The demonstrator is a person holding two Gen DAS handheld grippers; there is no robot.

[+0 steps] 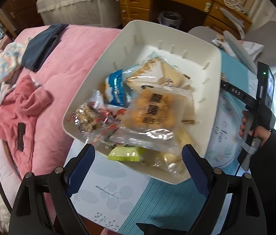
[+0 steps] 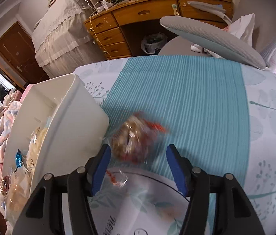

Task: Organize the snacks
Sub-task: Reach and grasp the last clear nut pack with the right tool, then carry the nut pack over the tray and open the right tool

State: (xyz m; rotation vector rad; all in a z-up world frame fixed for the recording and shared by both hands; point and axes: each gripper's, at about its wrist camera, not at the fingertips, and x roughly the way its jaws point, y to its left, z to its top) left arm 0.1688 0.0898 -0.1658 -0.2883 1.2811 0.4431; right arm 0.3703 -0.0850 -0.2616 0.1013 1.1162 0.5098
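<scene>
Snack packet (image 2: 136, 137) blurred between parted right tongs (image 2: 138, 168) | left tongs (image 1: 138, 166) wide, empty

"DAS" on black gripper arm (image 1: 233, 93), Chinese characters on snack packet (image 1: 153, 109)

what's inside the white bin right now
The white bin holds piled snack packets: a clear bag of golden puffs on top, a blue packet, a nut bar. Lower ones are covered.

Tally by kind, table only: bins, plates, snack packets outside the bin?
White bin: 1
Round plate: 1
Packet outside the bin: 1
Total: 3
</scene>
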